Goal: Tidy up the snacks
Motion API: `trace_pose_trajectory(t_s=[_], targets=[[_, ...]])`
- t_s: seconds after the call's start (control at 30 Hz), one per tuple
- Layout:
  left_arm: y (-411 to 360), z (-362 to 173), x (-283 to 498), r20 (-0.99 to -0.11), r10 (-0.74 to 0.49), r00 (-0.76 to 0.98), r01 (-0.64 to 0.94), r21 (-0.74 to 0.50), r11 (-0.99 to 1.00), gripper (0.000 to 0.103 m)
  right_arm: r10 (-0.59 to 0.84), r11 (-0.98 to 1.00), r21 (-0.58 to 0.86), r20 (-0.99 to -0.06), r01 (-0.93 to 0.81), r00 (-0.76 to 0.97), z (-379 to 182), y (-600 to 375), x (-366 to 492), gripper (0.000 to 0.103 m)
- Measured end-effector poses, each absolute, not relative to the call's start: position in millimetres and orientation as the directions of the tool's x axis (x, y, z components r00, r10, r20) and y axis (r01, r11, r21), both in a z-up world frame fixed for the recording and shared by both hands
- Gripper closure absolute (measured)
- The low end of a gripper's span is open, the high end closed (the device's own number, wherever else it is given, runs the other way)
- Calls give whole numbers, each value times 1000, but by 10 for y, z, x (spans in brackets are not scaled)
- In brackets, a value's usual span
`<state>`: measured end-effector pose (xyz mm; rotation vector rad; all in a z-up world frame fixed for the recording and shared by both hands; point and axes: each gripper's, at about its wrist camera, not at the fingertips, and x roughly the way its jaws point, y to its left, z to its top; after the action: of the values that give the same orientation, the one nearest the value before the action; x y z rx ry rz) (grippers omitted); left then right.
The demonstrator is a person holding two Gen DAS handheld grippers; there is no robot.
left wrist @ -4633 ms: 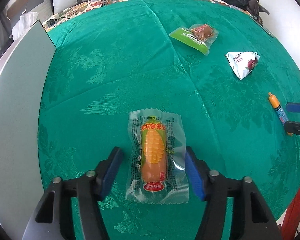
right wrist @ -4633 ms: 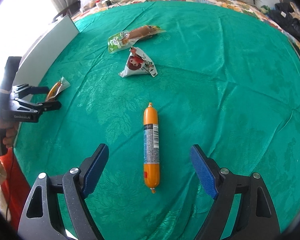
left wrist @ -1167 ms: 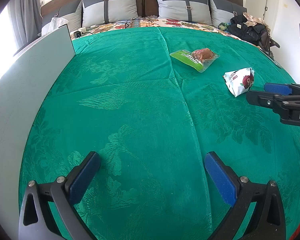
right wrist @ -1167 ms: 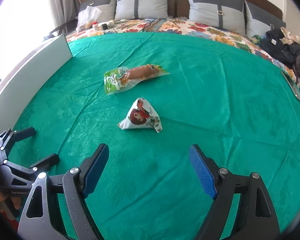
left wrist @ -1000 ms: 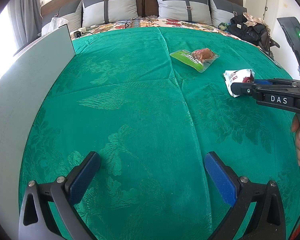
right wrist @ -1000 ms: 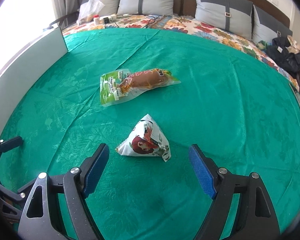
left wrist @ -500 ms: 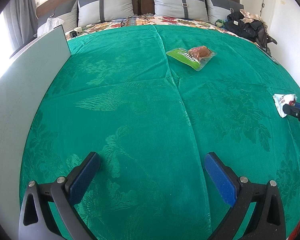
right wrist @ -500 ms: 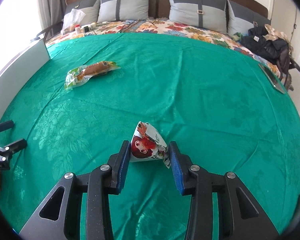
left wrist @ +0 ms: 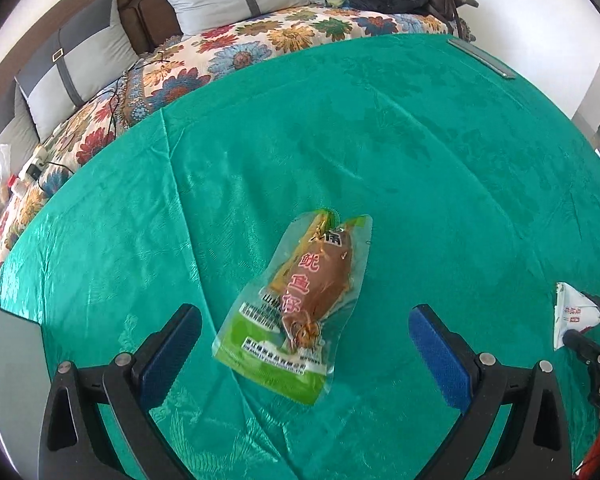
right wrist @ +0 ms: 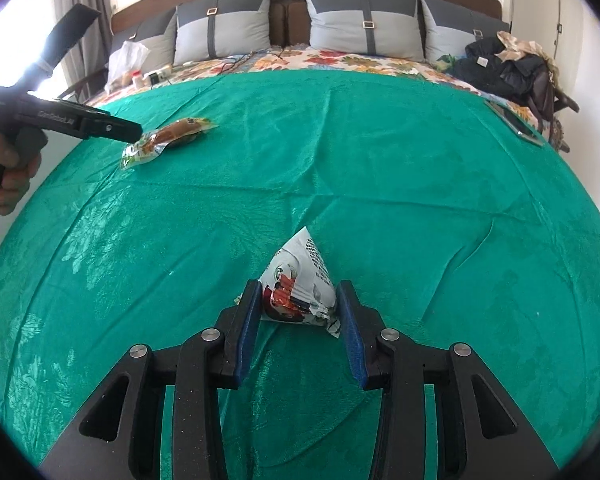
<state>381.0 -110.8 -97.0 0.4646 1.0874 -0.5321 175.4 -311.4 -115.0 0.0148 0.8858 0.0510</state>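
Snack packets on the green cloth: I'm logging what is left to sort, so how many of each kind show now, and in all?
Green pouch with a brown snack: 1, between the open fingers of the left gripper.
White triangular packet: 1, clamped in the right gripper.
Total: 2 packets.

Bright daylight; heavy fisheye warping

Bare green tablecloth [left wrist: 420, 160] all around the snack pack [left wrist: 300, 304], grey board [left wrist: 8, 360] walling the left edge, phone [right wrist: 516, 122] far right
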Motion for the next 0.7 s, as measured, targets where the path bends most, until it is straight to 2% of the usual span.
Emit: trace_pose_trajectory(t_s=[0.1, 0.13, 0.17, 0.2, 0.37, 0.5, 0.6, 0.7], targets=[[-1210, -1169, 3988, -931, -116, 346, 593, 121, 796, 13, 49, 999, 32, -775, -39, 630, -1157, -3125, 1753, 62], [-1174, -1151, 4017, -928, -168, 334, 580, 61, 813, 28, 48, 999, 31, -776, -39, 629, -1158, -3123, 1756, 61], [-1132, -1146, 4037, -924, -213, 317, 558, 0, 830, 37, 49, 999, 31, -776, -39, 628, -1159, -3127, 1760, 61], [-1093, -1148, 4047, -921, -239, 307, 532, -42, 846, 37, 51, 999, 35, -777, -38, 627, -1164, -3129, 1758, 61], [-829, -1134, 3618, -901, -260, 348, 434, -91, 896, 39, 68, 998, 58, -778, -36, 624, -1174, -3164, 1758, 60], [-368, -1119, 2861, -889, -277, 363, 247, -195, 949, 39, 87, 996, 85, -773, -34, 628, -1170, -3213, 1748, 60], [-170, -1093, 2231, -884, -255, 392, 143, -216, 966, 39, 102, 993, 113, -767, -24, 633, -1133, -3255, 1679, 62], [-95, -1062, 1814, -869, -243, 431, 104, -219, 970, 38, 148, 987, 156, -776, -41, 613, -1050, -3217, 1578, 62]])
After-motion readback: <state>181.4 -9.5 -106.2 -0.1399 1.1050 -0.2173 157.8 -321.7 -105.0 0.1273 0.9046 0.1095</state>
